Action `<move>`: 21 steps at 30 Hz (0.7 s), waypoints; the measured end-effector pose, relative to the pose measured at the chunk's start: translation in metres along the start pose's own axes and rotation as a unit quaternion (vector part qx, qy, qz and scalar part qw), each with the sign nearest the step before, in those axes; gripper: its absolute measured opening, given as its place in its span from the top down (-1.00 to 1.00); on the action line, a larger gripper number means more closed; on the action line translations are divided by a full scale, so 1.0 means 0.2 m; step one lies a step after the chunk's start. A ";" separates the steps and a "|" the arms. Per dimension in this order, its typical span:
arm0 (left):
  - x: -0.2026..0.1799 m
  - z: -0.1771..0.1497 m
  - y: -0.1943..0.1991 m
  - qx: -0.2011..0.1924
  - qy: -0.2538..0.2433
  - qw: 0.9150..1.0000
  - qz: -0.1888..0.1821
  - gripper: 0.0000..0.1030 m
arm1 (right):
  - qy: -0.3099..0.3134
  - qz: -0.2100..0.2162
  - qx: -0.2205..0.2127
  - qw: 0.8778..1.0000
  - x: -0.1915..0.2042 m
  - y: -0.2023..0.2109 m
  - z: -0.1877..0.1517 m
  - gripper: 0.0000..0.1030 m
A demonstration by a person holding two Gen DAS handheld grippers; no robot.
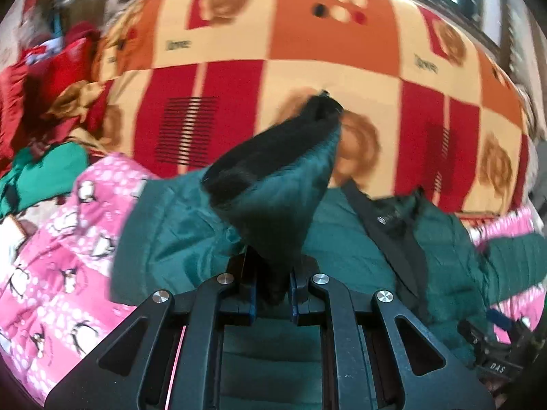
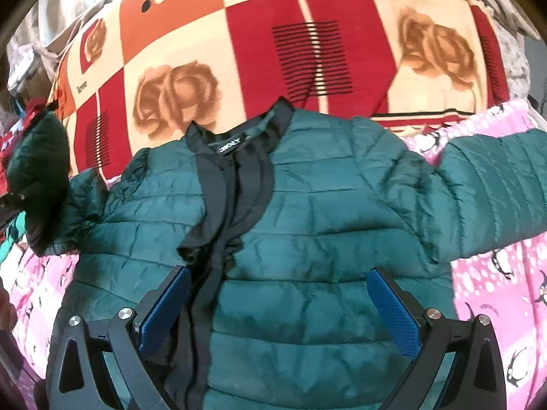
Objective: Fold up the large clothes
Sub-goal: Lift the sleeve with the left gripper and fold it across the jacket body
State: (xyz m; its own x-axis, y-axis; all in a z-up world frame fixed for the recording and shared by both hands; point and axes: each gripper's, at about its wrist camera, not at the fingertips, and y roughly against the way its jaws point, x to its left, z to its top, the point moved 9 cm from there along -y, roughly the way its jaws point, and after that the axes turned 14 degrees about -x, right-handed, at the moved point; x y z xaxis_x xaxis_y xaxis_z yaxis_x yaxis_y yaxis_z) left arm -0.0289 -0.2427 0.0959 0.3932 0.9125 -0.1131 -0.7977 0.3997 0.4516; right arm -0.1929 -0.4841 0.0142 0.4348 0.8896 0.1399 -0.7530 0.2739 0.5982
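Note:
A dark green quilted jacket [image 2: 307,225] with black collar and front trim lies front up on the bed, its right sleeve [image 2: 495,188] spread out to the side. My left gripper [image 1: 271,283] is shut on the jacket's left sleeve [image 1: 273,184], which stands lifted with its black-lined cuff pointing up and away. In the right wrist view that raised sleeve [image 2: 37,174] shows at the far left edge. My right gripper [image 2: 278,311] hovers open over the jacket's chest with nothing between its blue pads [image 2: 393,314].
Under the jacket lies a pink penguin blanket [image 2: 495,290], on a red, orange and cream patchwork blanket [image 2: 273,51]. A pile of red and green clothes [image 1: 44,109] sits at the left. The other gripper's black body [image 1: 499,348] shows at the lower right of the left wrist view.

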 end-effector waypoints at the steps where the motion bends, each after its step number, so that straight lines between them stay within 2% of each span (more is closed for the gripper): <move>1: -0.06 -0.02 0.00 0.002 -0.007 1.000 -0.006 0.76 | -0.001 -0.003 -0.001 1.000 -0.02 0.01 0.00 -0.99; 9: -0.52 -0.19 -0.01 0.034 -0.058 0.996 -0.065 0.76 | -0.022 -0.020 -0.002 1.000 -0.20 0.04 -0.02 -0.99; 13: -0.70 -0.32 -0.06 0.063 -0.069 0.992 -0.084 0.76 | -0.028 -0.031 -0.001 0.999 -0.29 0.06 -0.04 -0.99; 21: -0.88 -0.56 -0.16 0.115 -0.094 0.984 -0.101 0.74 | -0.061 -0.037 0.012 0.997 -0.42 0.06 -0.09 -0.99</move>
State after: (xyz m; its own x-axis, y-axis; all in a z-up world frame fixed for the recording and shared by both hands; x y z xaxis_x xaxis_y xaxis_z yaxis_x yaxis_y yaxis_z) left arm -0.1242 -0.4067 0.0016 0.6276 0.7758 -0.0651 -0.5784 0.5207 0.6279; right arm -0.2468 -0.5490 -0.0053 0.5471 0.8158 0.1876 -0.7046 0.3278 0.6294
